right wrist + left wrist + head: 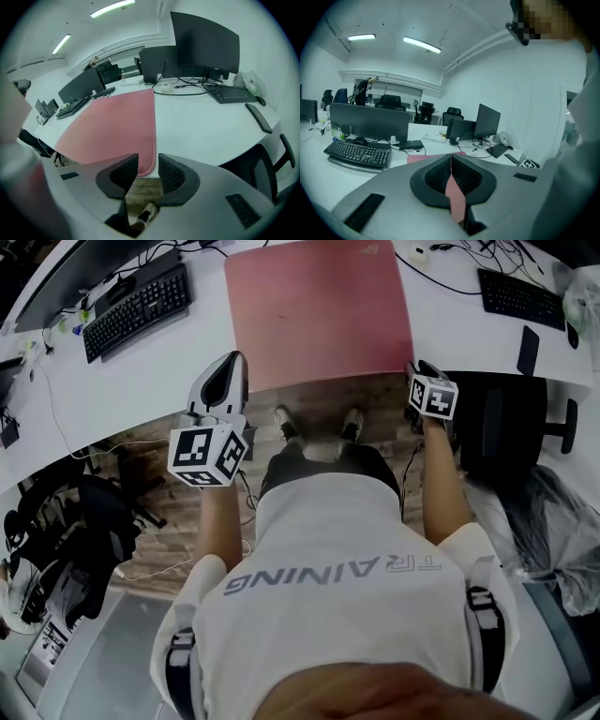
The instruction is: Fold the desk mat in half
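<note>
First, the left gripper [451,165] has its jaws pressed together, and a strip of the pink mat [319,310] stands between the pads. It seems to pinch the near left corner, though the head view does not show the contact itself. The right gripper [143,165] is spread wide and grips nothing: the near right corner of the mat shows in the gap, apart from both pads. The mat lies flat and unfolded on the white desk [192,352], its near edge at the desk's rim. A keyboard [138,310] lies left of the mat, a second keyboard [520,298] right of it.
</note>
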`<action>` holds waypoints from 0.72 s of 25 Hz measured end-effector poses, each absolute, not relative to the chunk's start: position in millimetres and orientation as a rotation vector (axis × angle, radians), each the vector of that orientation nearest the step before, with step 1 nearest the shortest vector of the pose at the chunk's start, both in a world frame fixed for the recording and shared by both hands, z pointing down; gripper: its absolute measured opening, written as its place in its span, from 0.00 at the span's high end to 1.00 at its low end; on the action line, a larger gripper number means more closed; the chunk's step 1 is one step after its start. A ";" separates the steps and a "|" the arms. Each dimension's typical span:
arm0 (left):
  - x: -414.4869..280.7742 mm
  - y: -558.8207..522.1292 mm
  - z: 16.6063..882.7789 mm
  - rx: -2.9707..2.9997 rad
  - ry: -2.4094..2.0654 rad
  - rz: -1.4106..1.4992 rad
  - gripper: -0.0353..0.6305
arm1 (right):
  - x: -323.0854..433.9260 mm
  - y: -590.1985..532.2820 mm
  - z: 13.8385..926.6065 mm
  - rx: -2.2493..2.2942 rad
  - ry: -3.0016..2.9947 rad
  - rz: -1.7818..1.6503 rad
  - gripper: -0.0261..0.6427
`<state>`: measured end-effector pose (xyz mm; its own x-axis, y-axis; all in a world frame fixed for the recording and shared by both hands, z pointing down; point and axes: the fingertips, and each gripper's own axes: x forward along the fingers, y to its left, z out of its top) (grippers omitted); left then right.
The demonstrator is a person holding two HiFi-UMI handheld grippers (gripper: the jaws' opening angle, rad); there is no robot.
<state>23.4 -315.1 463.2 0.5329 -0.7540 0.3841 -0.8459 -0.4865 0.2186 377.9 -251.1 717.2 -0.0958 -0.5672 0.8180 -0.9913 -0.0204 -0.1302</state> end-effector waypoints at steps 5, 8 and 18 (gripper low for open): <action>21.0 -314.2 470.8 2.380 -1.310 0.357 0.90 | 375.1 -255.1 720.8 1.669 -1.655 1.060 0.75; 21.8 -314.5 471.4 2.385 -1.299 0.361 0.90 | 375.4 -254.5 721.2 1.695 -1.631 1.065 0.75; 14.6 -311.2 469.3 2.393 -1.292 0.363 0.90 | 369.8 -253.3 721.5 1.778 -1.653 1.154 0.88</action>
